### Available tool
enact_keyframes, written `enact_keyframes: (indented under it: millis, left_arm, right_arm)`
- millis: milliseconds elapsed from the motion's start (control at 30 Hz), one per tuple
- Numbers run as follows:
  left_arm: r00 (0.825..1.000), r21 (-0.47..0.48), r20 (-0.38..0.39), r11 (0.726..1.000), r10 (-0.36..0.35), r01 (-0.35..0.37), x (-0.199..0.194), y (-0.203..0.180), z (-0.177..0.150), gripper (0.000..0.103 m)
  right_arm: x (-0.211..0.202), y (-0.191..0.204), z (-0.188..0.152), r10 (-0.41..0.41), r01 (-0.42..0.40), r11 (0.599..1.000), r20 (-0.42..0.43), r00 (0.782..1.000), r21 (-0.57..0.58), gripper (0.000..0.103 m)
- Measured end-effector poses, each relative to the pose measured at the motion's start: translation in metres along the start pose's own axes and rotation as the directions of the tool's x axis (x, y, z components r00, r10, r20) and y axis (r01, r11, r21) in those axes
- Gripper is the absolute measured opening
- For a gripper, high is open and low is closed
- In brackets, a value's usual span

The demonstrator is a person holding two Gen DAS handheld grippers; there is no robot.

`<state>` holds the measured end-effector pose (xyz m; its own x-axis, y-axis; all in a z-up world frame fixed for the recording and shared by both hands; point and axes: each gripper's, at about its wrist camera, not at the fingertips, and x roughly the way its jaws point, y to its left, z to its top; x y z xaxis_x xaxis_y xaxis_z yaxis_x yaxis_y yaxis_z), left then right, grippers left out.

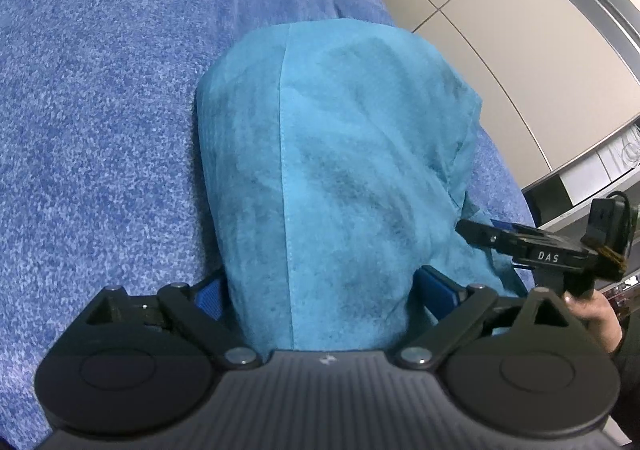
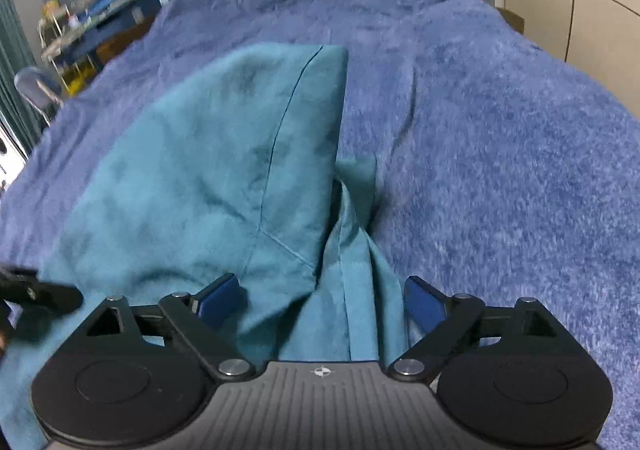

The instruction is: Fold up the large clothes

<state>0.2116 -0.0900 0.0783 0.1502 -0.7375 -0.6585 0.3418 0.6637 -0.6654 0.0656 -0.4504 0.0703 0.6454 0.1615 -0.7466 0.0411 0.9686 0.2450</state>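
Lying folded, teal garment [image 2: 208, 178] on blue blanket [image 2: 500, 138].

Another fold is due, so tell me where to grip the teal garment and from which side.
Probably grip the teal garment at its far square corner: there the edges lie flat and clear on the blue blanket. Come from the blanket side, on the right in the right wrist view, sliding one finger under the straight edge. Avoid the bunched ridge nearer the open right gripper; its layers would separate.
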Motion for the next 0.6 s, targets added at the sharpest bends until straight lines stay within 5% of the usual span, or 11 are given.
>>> enact_keyframes:
  millis: [67, 200, 300, 433, 600]
  left_arm:
    - [1.0, -0.004, 0.003, 1.0, 0.003, -0.003, 0.0, -0.001, 0.0, 0.096]
    - [1.0, -0.036, 0.012, 0.999, -0.004, 0.005, 0.004, 0.003, -0.002, 0.098]
    - [0.999, 0.021, 0.041, 1.0, 0.014, -0.015, -0.003, -0.007, -0.003, 0.083]
    - [0.992, 0.106, 0.127, 0.994, 0.019, -0.033, -0.028, -0.021, -0.003, 0.06]
    - [0.961, 0.248, 0.259, 0.954, 0.1, -0.166, -0.076, -0.039, 0.003, 0.057]
  right_arm:
    - [0.004, -0.007, -0.002, 0.027, -0.026, 0.998, -0.023, 0.999, 0.053, 0.097]
    - [0.02, -0.037, -0.01, 0.244, -0.214, 0.939, -0.083, 0.966, 0.27, 0.095]
    - [0.023, -0.033, -0.014, 0.339, -0.31, 0.907, -0.059, 0.939, 0.286, 0.061]
    - [0.012, -0.005, -0.007, 0.337, -0.33, 0.924, -0.004, 0.941, 0.195, 0.04]
    - [0.013, 0.042, 0.016, 0.327, -0.331, 0.938, 0.053, 0.944, 0.105, 0.035]
